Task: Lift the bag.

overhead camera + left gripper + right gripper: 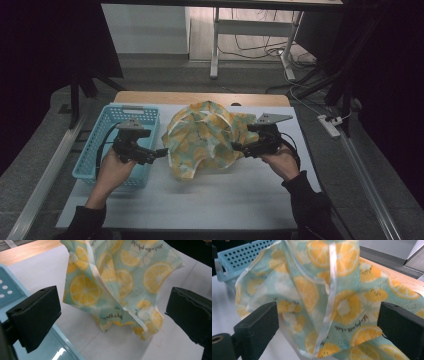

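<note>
A crumpled cloth printed with yellow lemon slices on pale green lies heaped in the middle of the white table top. My left gripper stands open just left of the cloth, its jaws pointing at the cloth's left edge with nothing between them. My right gripper is open at the cloth's right edge. In the right gripper view the cloth rises close in front of the wide-apart jaws, and no pad presses on it.
A light blue plastic basket stands at the table's left side, under my left hand. A wooden strip runs along the table's far edge. Desk legs and cables are on the floor beyond.
</note>
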Motion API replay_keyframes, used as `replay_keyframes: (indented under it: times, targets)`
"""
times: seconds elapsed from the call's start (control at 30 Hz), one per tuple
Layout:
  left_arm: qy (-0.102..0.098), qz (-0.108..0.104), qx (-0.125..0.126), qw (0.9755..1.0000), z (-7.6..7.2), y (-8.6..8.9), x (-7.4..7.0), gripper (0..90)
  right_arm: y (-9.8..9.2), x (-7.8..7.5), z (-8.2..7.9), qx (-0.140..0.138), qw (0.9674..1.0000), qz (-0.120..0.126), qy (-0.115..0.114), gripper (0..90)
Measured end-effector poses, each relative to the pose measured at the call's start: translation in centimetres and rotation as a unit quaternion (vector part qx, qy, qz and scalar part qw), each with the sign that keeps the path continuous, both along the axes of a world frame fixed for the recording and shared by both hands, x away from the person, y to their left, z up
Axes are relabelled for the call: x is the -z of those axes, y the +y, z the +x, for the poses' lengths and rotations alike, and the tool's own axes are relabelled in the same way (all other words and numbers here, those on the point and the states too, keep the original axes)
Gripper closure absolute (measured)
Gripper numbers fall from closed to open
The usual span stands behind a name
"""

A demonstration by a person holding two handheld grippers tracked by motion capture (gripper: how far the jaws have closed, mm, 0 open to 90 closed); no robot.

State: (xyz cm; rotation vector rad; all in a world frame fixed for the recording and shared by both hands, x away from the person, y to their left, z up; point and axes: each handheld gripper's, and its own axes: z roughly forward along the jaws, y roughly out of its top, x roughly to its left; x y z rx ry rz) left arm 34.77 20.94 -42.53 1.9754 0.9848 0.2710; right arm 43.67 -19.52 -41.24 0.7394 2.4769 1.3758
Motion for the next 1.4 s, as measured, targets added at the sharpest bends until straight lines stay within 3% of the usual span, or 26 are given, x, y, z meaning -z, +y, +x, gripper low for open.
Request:
replay_keyframes:
  times: [0.13, 0.27, 0.8, 1.0, 1.13, 1.27, 1.4]
  targets:
    - [0.000, 0.001, -0.004, 1.0000, -1.0, 0.3, 0.9, 0.0, -0.4, 1.3, -0.9, -0.004, 0.9998, -0.018, -0.004, 2.1]
    - [0.009, 0.007, -0.011, 0.9999, -2.3, 0.7, 2.1, 0.0, -1.1, 2.4, -1.6, -0.002, 0.9998, -0.017, 0.006, 0.8]
    - [0.019, -0.022, -0.037, 0.9989, -7.4, 2.7, 5.4, 0.0, -4.1, 5.3, -6.1, 0.024, 0.9994, -0.019, 0.017, 0.0]
    - [0.017, -0.012, -0.054, 0.9983, -9.7, 3.1, 6.2, 0.0, -5.8, 6.1, -8.1, 0.033, 0.9991, -0.020, 0.020, 0.0]
    - [-0.012, -0.009, -0.079, 0.9968, -11.5, 3.5, 6.5, 0.0, -7.0, 6.4, -9.3, 0.046, 0.9986, -0.023, 0.011, 0.0]
    - [-0.008, -0.009, -0.087, 0.9961, -12.8, 4.0, 6.5, 0.0, -8.0, 6.9, -10.4, 0.062, 0.9976, -0.030, 0.008, 0.0]
    - [0.009, 0.003, -0.095, 0.9954, -13.9, 4.5, 7.6, 0.0, -9.1, 7.4, -11.1, 0.078, 0.9962, -0.037, 0.009, 0.0]
